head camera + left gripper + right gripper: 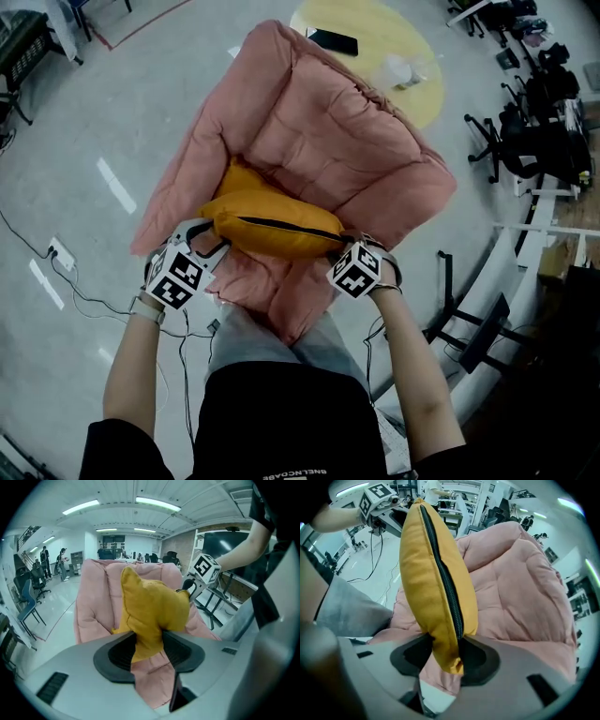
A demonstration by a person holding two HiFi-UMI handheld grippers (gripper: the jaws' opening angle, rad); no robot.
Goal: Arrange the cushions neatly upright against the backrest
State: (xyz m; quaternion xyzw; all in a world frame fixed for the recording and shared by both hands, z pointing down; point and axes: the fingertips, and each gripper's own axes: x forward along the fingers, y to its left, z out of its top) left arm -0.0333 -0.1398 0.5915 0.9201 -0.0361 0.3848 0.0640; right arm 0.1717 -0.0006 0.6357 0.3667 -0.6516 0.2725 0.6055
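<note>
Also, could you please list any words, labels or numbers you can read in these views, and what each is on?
White print on the person's black shirt: upside down, too small to read.
The left marker cube and right marker cube: black-and-white square patterns, no words.
Nothing else readable in any view.

It looks like an open-plan lab or office: swivel chairs (487,141) crowd the right edge, strip lights (157,502) run overhead, and a power strip (61,253) lies on the pale floor (169,56) at left.
</note>
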